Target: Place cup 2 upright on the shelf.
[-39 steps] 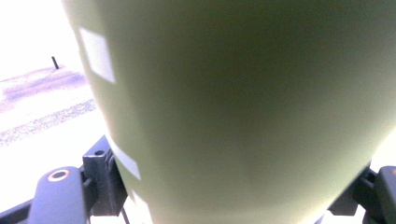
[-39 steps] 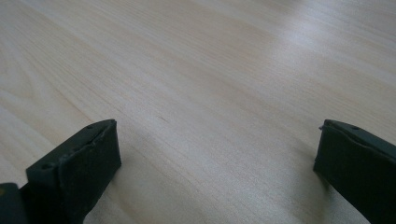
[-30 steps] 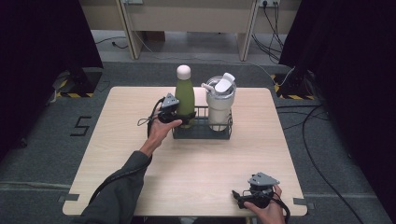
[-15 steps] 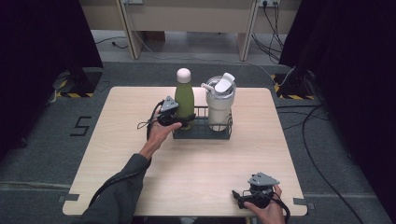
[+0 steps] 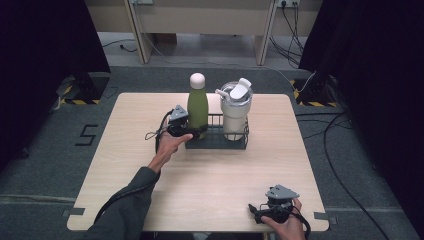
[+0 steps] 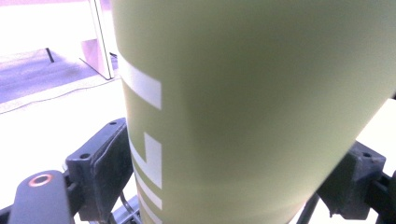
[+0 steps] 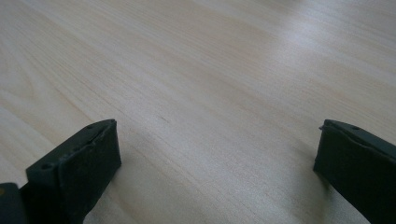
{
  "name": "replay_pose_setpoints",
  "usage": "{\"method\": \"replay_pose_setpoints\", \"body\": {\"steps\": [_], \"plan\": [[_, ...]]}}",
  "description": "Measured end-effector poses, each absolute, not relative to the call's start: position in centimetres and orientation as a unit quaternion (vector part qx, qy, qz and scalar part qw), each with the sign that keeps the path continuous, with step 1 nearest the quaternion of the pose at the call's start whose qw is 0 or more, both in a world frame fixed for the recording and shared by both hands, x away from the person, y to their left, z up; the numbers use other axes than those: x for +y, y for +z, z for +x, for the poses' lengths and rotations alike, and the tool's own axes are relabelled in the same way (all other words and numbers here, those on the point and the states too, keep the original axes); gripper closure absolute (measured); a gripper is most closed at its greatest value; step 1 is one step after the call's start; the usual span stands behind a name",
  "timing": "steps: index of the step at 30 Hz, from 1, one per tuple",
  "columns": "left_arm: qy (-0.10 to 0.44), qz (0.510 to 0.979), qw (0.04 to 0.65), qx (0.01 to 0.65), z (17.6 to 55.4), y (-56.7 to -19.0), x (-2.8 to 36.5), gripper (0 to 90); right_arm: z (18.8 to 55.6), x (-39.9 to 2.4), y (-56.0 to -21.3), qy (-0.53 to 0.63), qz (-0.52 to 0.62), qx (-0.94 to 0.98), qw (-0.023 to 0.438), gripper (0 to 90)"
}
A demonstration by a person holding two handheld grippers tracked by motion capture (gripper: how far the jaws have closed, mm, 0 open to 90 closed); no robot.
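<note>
Two jaws of the left gripper [image 5: 192,133] are squeezing the green bottle [image 5: 197,107] inside the rack [image 5: 216,142]; tilting risks knocking the neighbouring tumbler [image 5: 235,111], while the right gripper [image 5: 260,212] is resting wide.

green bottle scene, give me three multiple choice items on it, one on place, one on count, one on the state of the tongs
1. Where does the green bottle stand?
A. in the left end of the black wire rack
B. flat on the bare table
C. beside the right hand

2. How many drink containers stand in the rack?
A. one
B. two
C. four

3. How are the right tongs?
A. shut on a cup
B. shut on nothing
C. open over bare wood

Answers:
1. A, since the high view shows the bottle upright in the rack's left end, next to the white lidded tumbler.
2. B, since the bottle and the tumbler are the two in it.
3. C, since the right gripper view shows the two jaws wide apart above the table; the left tongs sit with a jaw on either side of the bottle.
</note>
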State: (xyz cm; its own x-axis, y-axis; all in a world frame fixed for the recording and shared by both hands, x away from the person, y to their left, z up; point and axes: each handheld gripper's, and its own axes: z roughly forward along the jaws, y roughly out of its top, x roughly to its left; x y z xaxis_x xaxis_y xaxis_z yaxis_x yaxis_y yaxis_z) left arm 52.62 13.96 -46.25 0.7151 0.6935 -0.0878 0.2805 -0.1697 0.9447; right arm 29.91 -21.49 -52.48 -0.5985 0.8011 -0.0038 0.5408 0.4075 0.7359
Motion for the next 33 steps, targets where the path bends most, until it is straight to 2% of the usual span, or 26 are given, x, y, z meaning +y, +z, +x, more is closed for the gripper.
{"method": "replay_pose_setpoints", "body": {"steps": [33], "plan": [[0.183, 0.731, 0.567, 0.333, 50.1, -43.9, 16.2, 14.6, 29.9, -21.5, -52.5, 0.359, 0.41, 0.819, 0.181, 0.5]]}}
